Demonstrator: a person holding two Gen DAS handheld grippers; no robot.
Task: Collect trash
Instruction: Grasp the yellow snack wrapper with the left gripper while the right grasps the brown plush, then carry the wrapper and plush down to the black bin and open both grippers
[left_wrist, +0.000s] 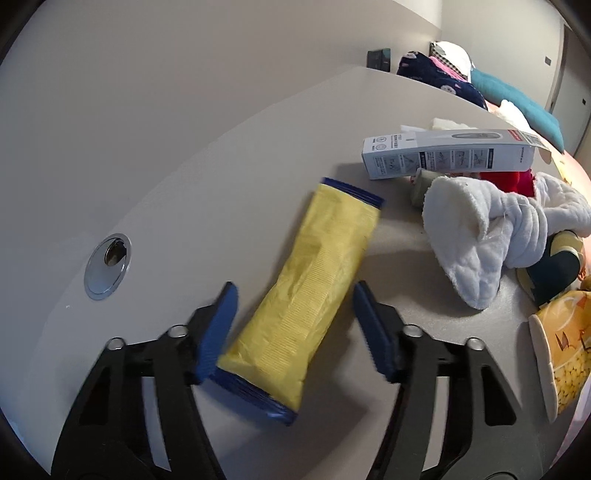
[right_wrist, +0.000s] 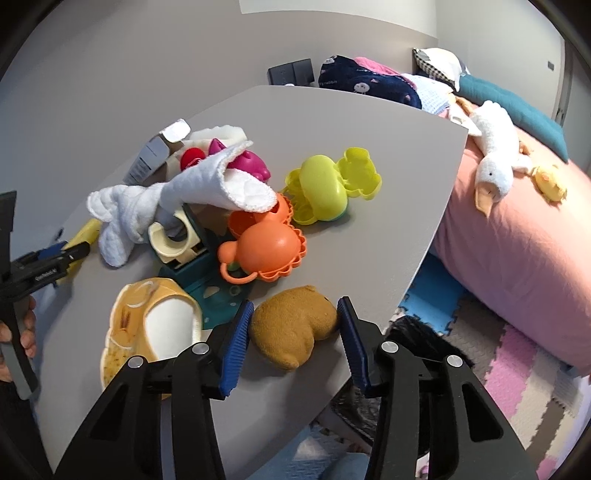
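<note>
- While both grippers point down at it, the grey desk (right_wrist: 332, 122) carries a heap of toys and cloth, with a pink bed (right_wrist: 517, 236) beside it.
- On that bed lie a white plush goose (right_wrist: 493, 155) and a navy cloth (right_wrist: 365, 83) with small print too blurred to read.
- Nearer the left gripper (left_wrist: 291, 328), a yellow wrapper (left_wrist: 314, 295) with blue ends lies flat on the desk; the jaws stand partly open on either side of it, the left pad at its edge, the right pad apart.
- A white quilted cloth (left_wrist: 487, 229) lies bunched just right of it.
- Behind the cloth, a white and grey carton (left_wrist: 447, 153) bears diagrams and print too small to read.
- Between the right gripper (right_wrist: 293, 341) jaws, partly open, sits a brown plush toy (right_wrist: 295, 332); whether the pads press it I cannot tell.
</note>
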